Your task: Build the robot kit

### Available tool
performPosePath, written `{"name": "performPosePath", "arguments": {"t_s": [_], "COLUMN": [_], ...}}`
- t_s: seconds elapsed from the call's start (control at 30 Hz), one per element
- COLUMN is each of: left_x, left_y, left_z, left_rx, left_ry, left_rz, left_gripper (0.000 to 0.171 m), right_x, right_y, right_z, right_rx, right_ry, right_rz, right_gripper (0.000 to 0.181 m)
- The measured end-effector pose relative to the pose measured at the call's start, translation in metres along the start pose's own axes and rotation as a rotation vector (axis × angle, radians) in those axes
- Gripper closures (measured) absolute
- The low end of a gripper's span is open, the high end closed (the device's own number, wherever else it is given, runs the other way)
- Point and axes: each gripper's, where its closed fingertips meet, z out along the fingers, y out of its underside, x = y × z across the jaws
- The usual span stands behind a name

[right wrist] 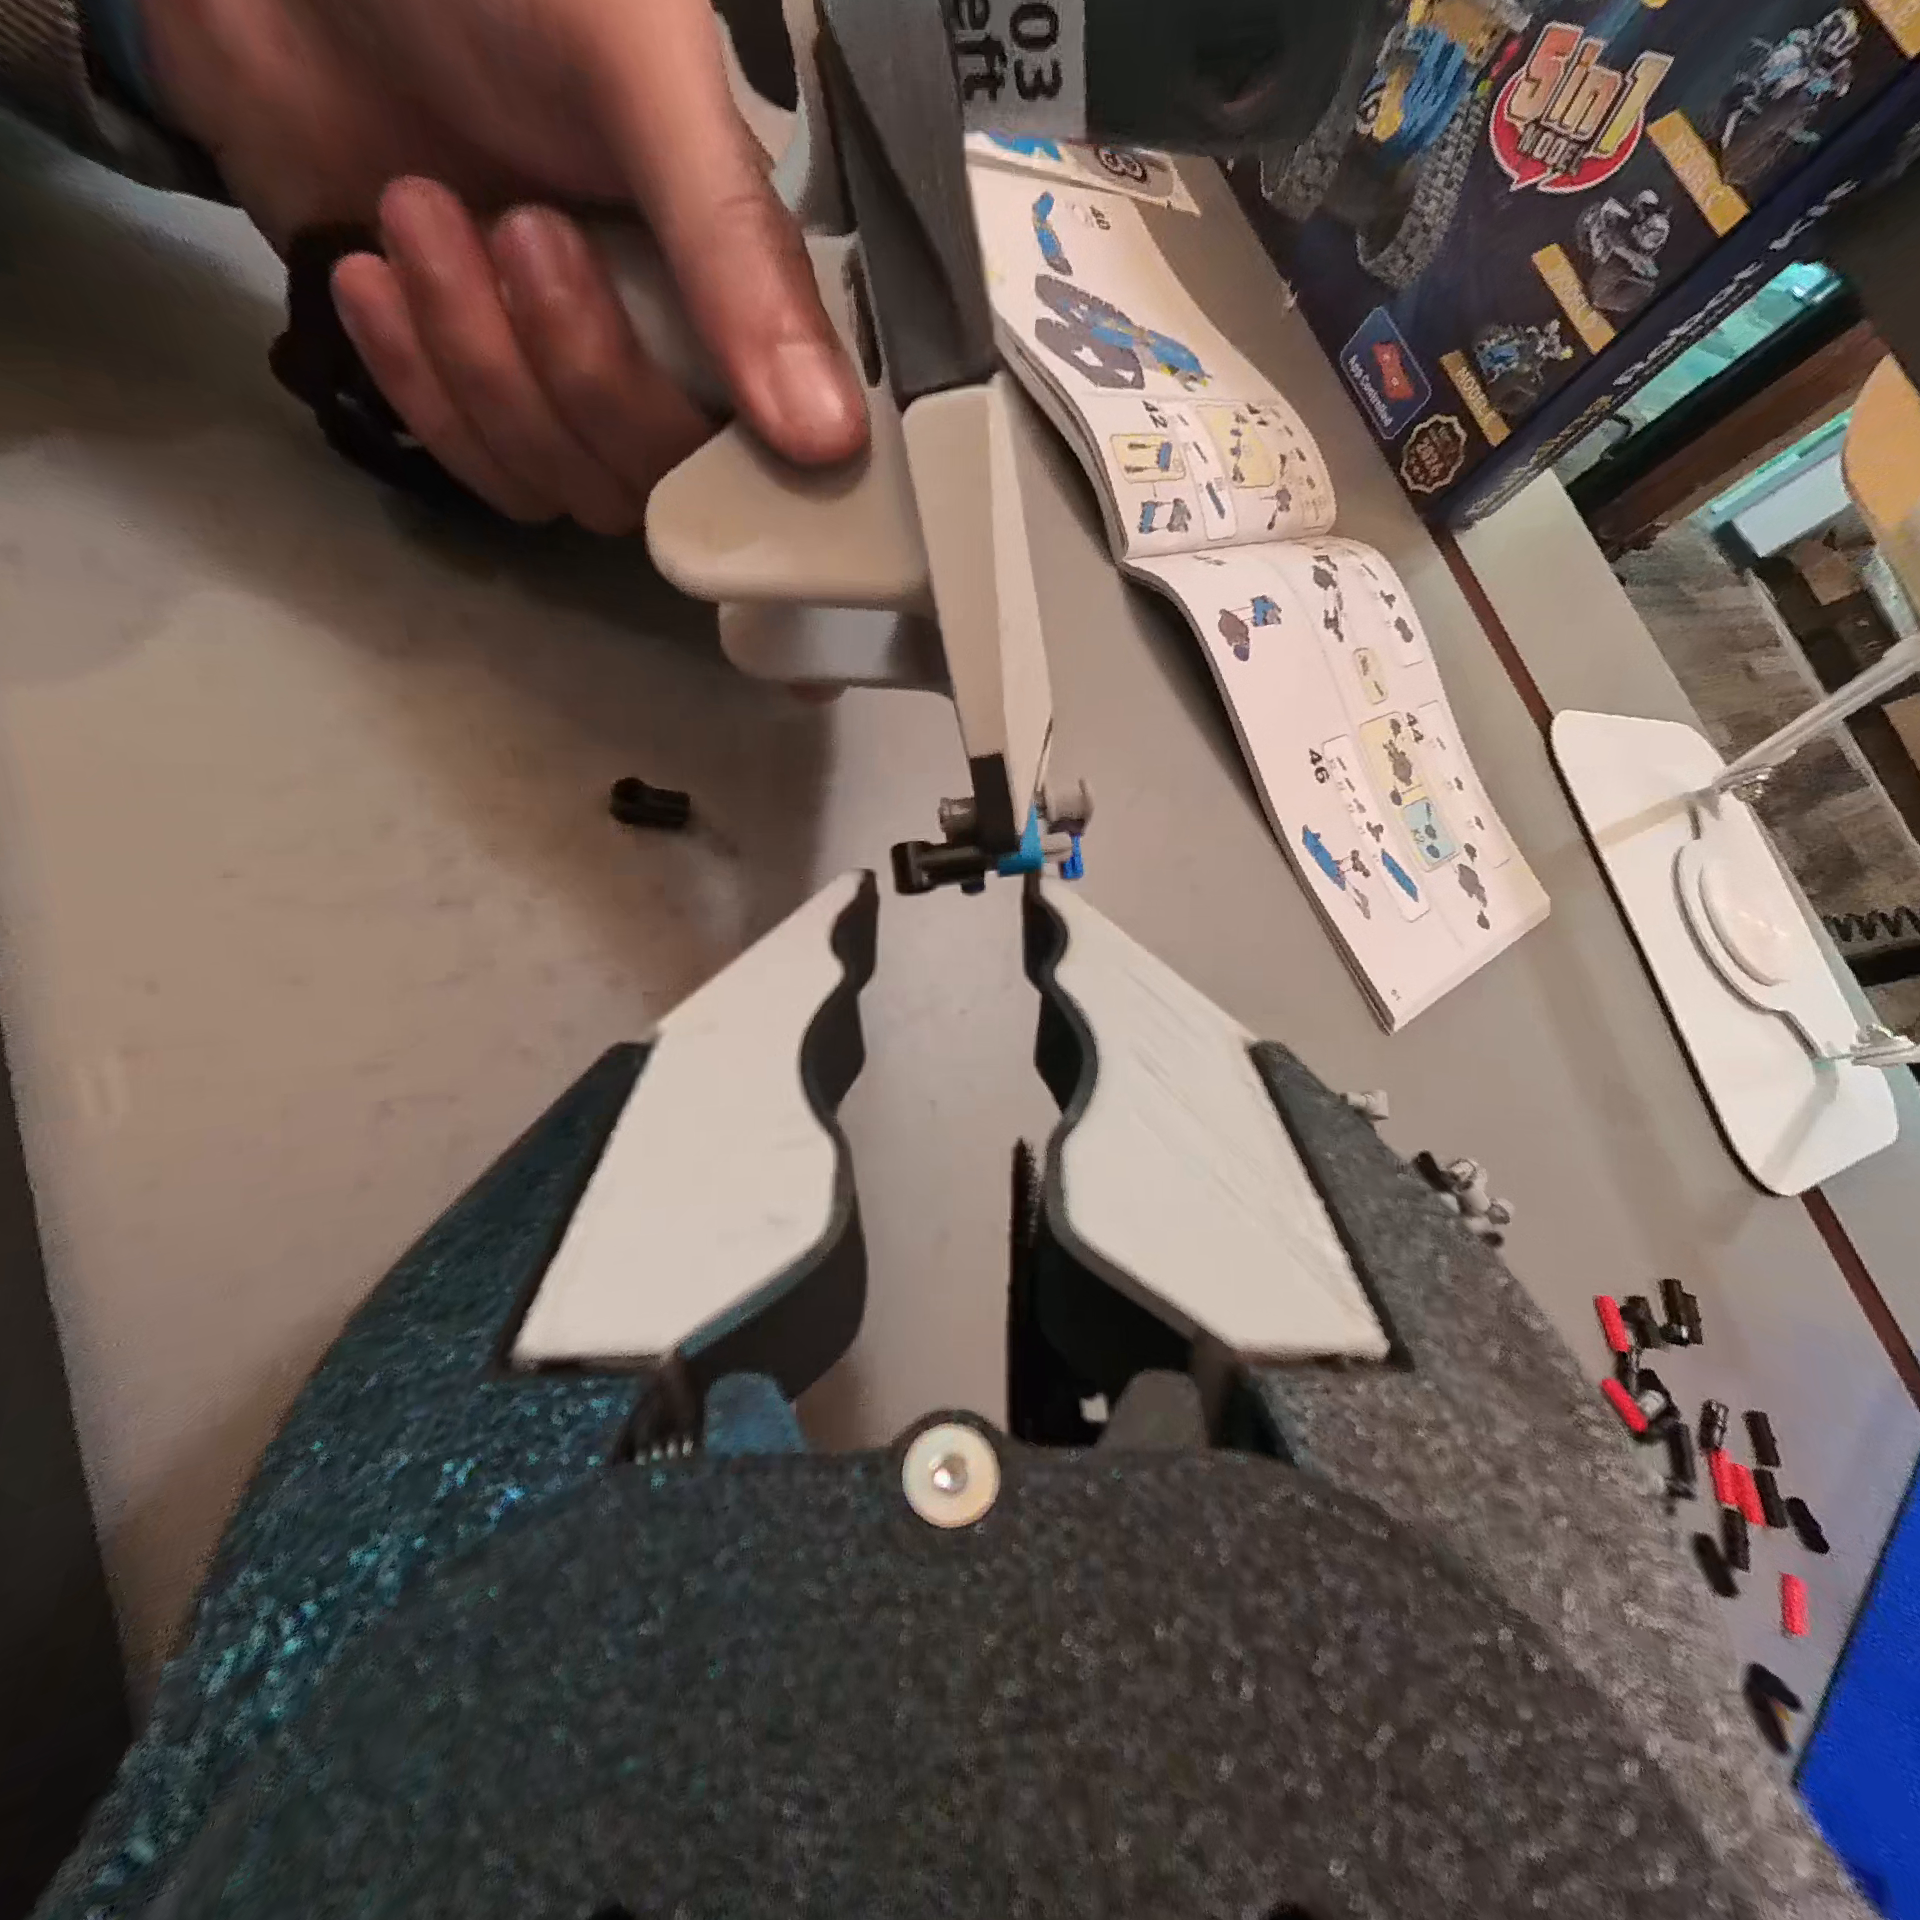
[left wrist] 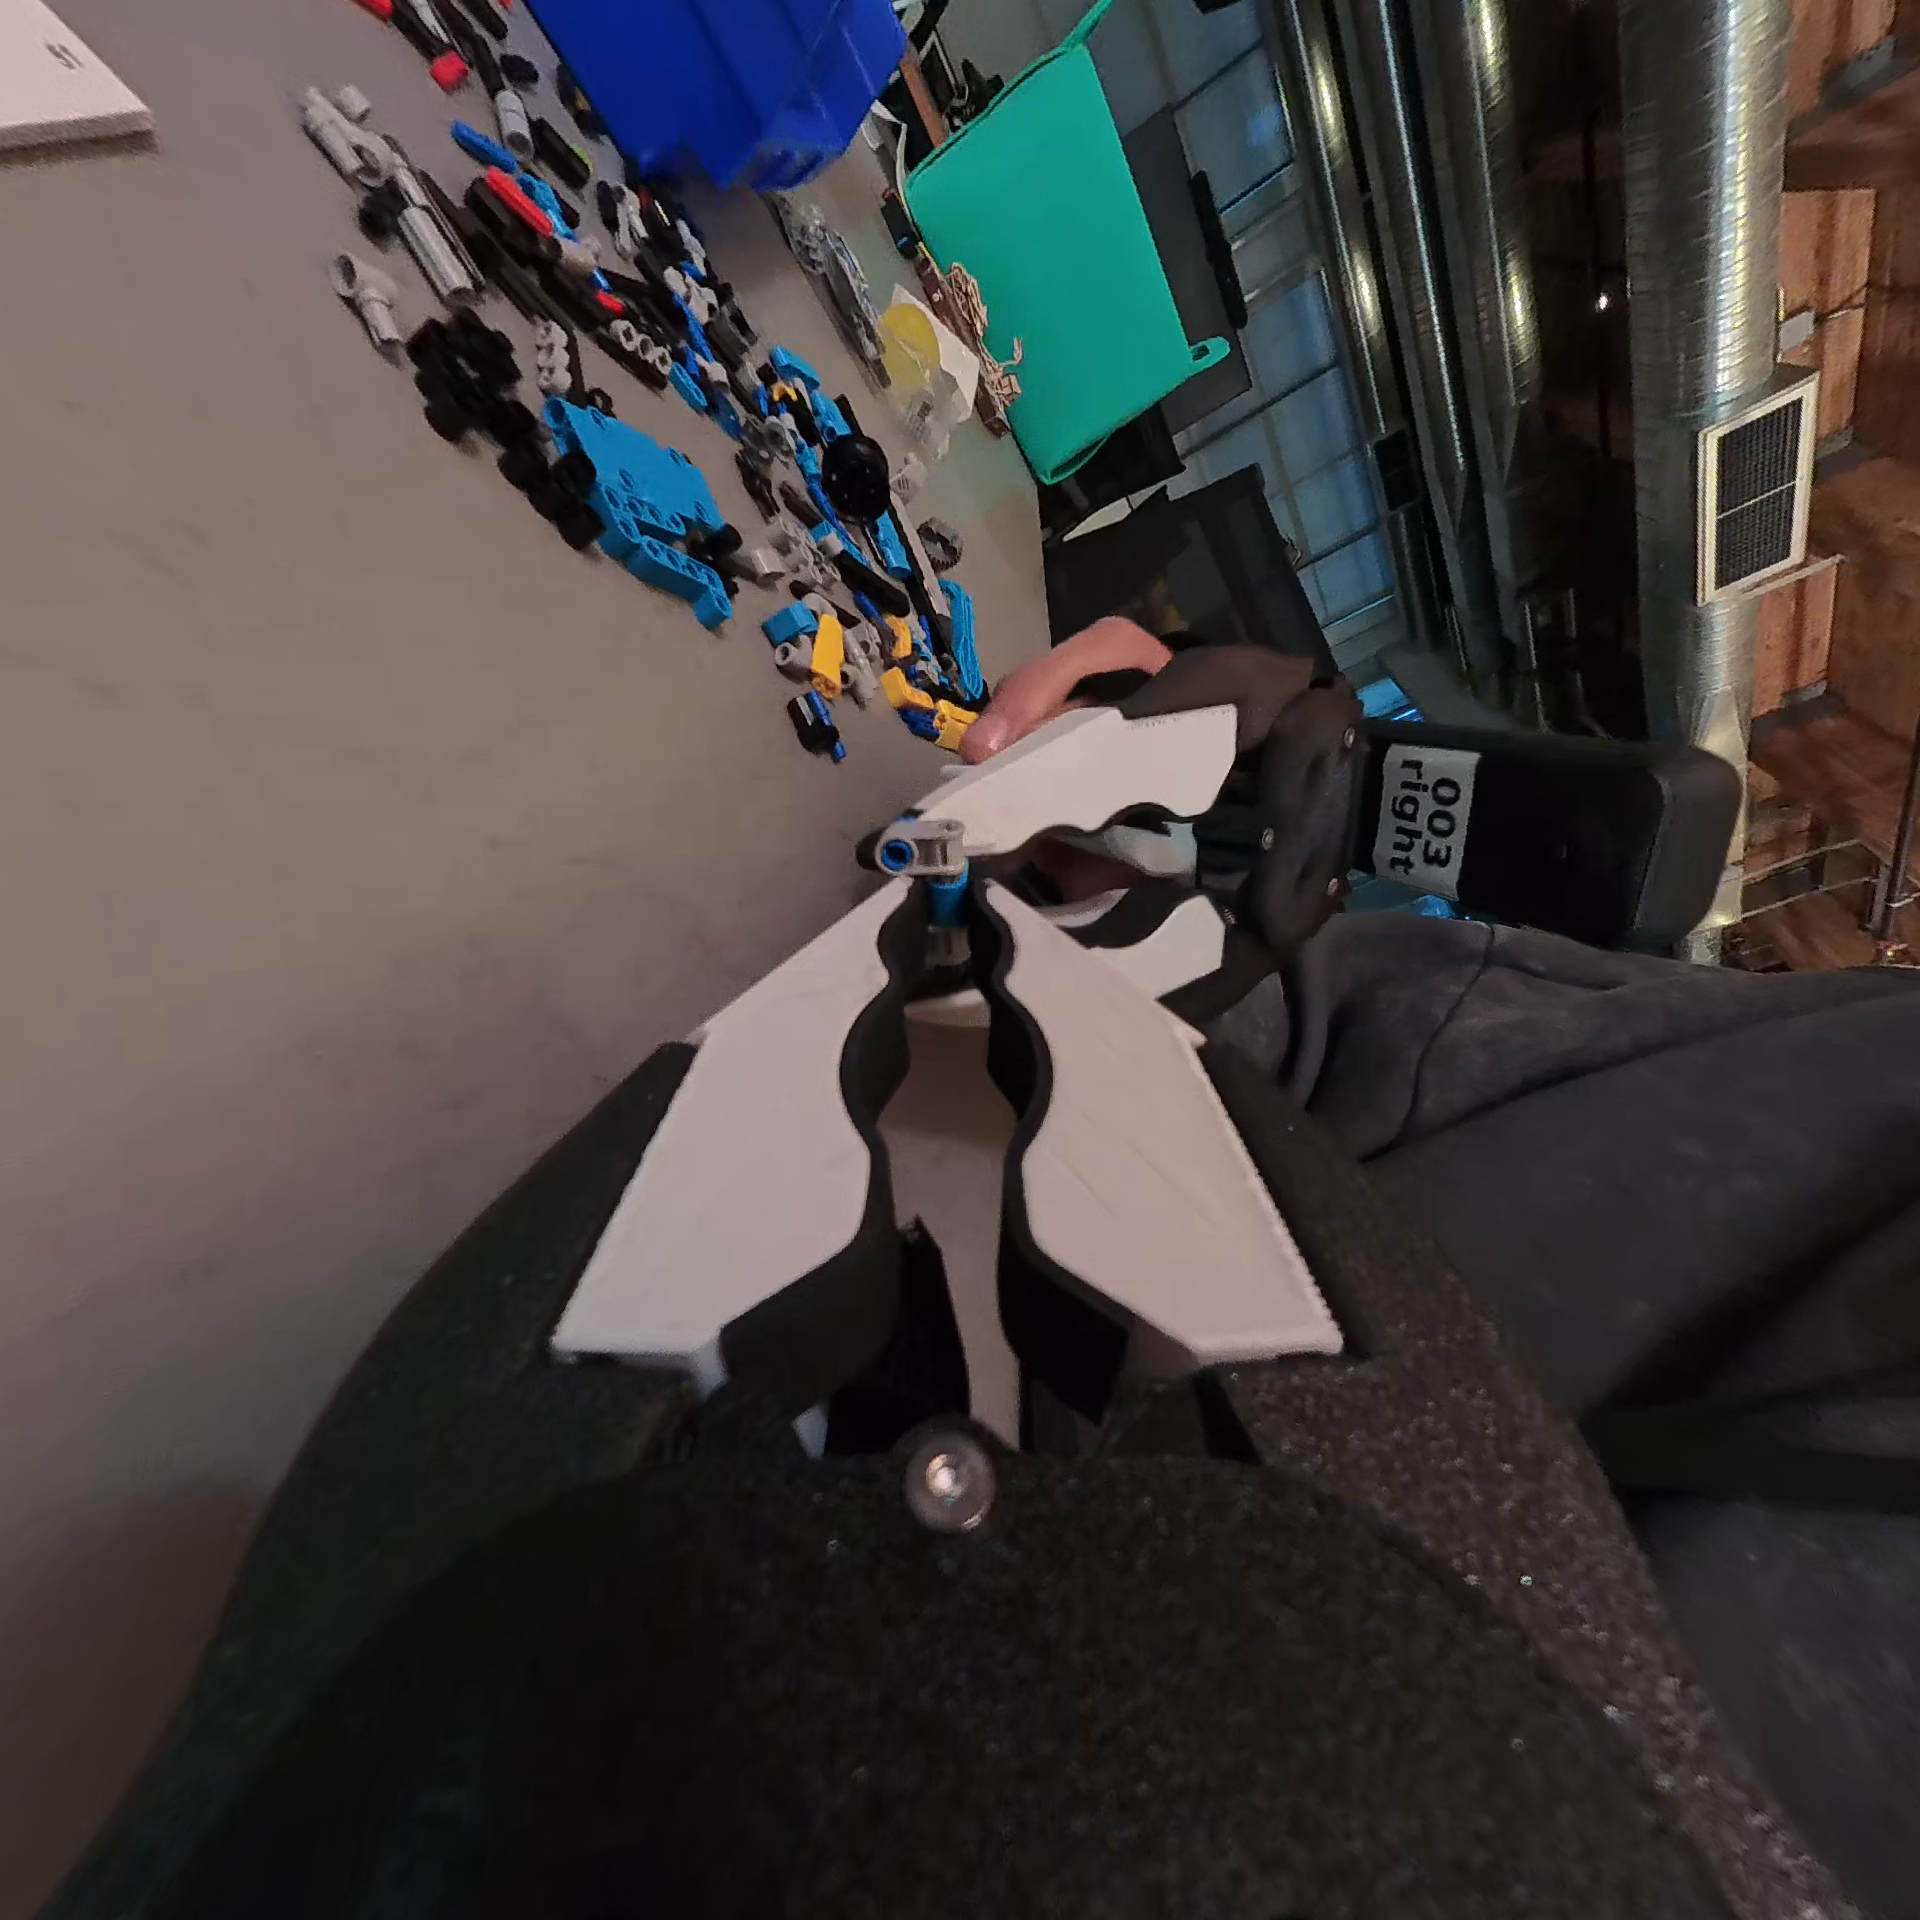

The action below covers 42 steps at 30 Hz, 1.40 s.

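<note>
My left gripper (left wrist: 940,914) is shut on a small assembly (left wrist: 925,852) made of a blue pin, a grey connector and a black piece, and holds it above the grey table (left wrist: 260,727). In the right wrist view the left gripper (right wrist: 995,821) comes down from the top with the assembly (right wrist: 977,847) at its tips. My right gripper (right wrist: 951,888) is open and empty. Its tips sit just short of the assembly, one on each side. One right finger (left wrist: 1091,769) lies against the grey connector. A hand grips each tool.
Several loose blue, black, grey and yellow pieces (left wrist: 644,343) lie spread on the table by a blue bin (left wrist: 727,73) and a green board (left wrist: 1060,260). An open instruction booklet (right wrist: 1299,644), a printed box (right wrist: 1558,208), a white stand base (right wrist: 1714,935), red and black pins (right wrist: 1714,1455) and one black piece (right wrist: 649,802) lie nearby. Left and right tips are no more than a few centimetres apart.
</note>
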Motion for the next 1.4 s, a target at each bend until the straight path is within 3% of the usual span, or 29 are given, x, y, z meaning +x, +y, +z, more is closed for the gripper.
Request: {"name": "performPosePath", "arguments": {"t_s": [0.2, 0.93, 1.07, 1.13, 1.4], "left_x": [-0.008, 0.001, 0.007, 0.008, 0.013], "left_y": [0.005, 0.003, -0.002, -0.002, -0.003], "left_z": [0.005, 0.002, -0.002, -0.003, -0.006], "left_rx": [-0.007, 0.022, 0.04, 0.04, 0.034], "left_ry": [-0.093, -0.034, 0.041, 0.05, 0.105], "left_rz": [0.056, 0.072, 0.019, 0.007, -0.029], "left_gripper": [0.165, 0.165, 0.165, 0.166, 0.166], "right_x": [-0.001, -0.004, -0.001, 0.007, 0.0], "right_y": [0.009, 0.003, -0.004, -0.008, -0.011], "right_z": [0.002, -0.001, -0.003, -0.005, -0.006], "right_rx": [-0.065, -0.058, 0.025, 0.04, 0.092], "right_ry": [-0.001, -0.032, -0.049, 0.008, -0.049], "right_rz": [-0.02, -0.033, 0.046, 0.036, 0.062], "right_gripper": [0.159, 0.169, 0.165, 0.151, 0.141]}}
